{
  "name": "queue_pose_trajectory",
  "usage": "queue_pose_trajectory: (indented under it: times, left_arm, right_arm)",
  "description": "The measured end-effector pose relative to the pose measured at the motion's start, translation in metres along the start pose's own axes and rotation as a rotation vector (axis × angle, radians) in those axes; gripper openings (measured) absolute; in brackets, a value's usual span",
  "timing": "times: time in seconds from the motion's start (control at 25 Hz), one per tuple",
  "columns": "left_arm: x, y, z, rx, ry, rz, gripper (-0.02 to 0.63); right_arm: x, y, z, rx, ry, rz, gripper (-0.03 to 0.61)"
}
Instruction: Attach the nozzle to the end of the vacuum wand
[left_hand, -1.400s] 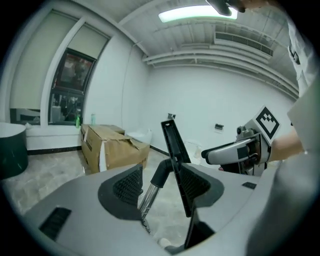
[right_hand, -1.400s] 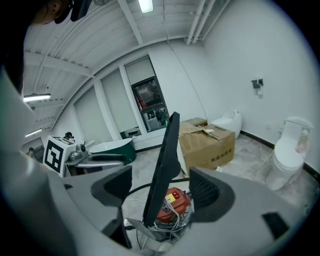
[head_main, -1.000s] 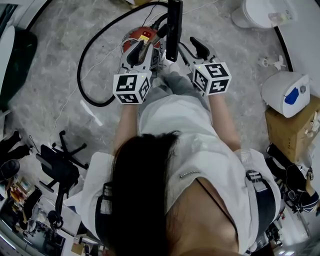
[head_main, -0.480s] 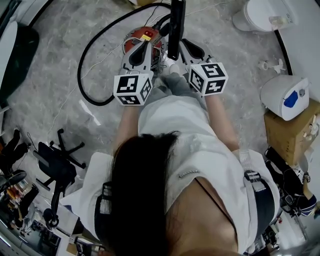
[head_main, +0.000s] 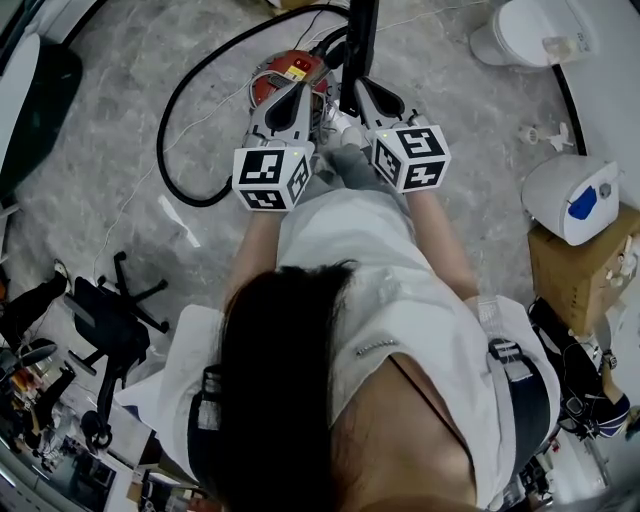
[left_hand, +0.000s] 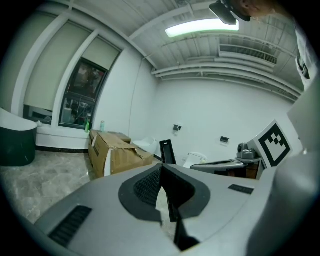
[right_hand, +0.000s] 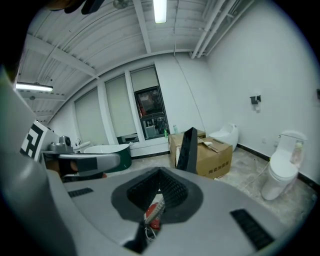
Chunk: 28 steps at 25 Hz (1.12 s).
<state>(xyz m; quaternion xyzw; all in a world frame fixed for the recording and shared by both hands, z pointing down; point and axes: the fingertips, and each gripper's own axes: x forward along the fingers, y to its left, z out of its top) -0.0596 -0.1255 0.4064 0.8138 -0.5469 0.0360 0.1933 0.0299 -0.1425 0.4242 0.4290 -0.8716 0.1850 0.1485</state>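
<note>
A flat black vacuum wand (head_main: 357, 50) stands upright above the red canister vacuum (head_main: 288, 72); it also shows in the left gripper view (left_hand: 167, 151) and the right gripper view (right_hand: 188, 149). A black hose (head_main: 185, 125) loops off to the left. My left gripper (head_main: 293, 90) points at the canister, left of the wand. My right gripper (head_main: 352, 98) sits close against the wand's lower right side. Both sets of jaws have just been closing and now meet at the tips (left_hand: 161, 169) (right_hand: 159, 172). Nothing shows between the pads. The nozzle joint is hidden.
A white toilet (head_main: 520, 25) stands at the upper right, with a white and blue appliance (head_main: 572, 188) on a cardboard box (head_main: 580, 270) below it. A black chair base (head_main: 115, 310) lies at the lower left and a dark tub (head_main: 30, 100) at the left edge.
Both grippers' jaws have closed from open to shut. The right gripper has drawn in toward the wand; the left has stayed near the canister.
</note>
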Motion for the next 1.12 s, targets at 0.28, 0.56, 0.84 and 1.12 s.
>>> queue_pose_trajectory:
  times: [0.28, 0.56, 0.84, 1.12]
  left_arm:
    - [-0.004, -0.006, -0.001, 0.005, -0.001, -0.015, 0.002]
    - [-0.004, -0.006, -0.005, 0.01, 0.01, -0.008, 0.002]
    - [-0.001, -0.009, -0.013, 0.034, 0.038, -0.008, 0.002]
    - [0.003, -0.008, -0.017, 0.051, 0.048, -0.014, 0.002]
  right_arm:
    - [0.001, 0.009, 0.0, -0.041, -0.002, -0.019, 0.014]
    - [0.005, 0.014, -0.005, -0.069, 0.02, -0.017, 0.014]
    - [0.008, 0.015, -0.006, -0.082, 0.03, -0.016, 0.014]
    - [0.015, 0.017, -0.006, -0.088, 0.032, -0.015, 0.014]
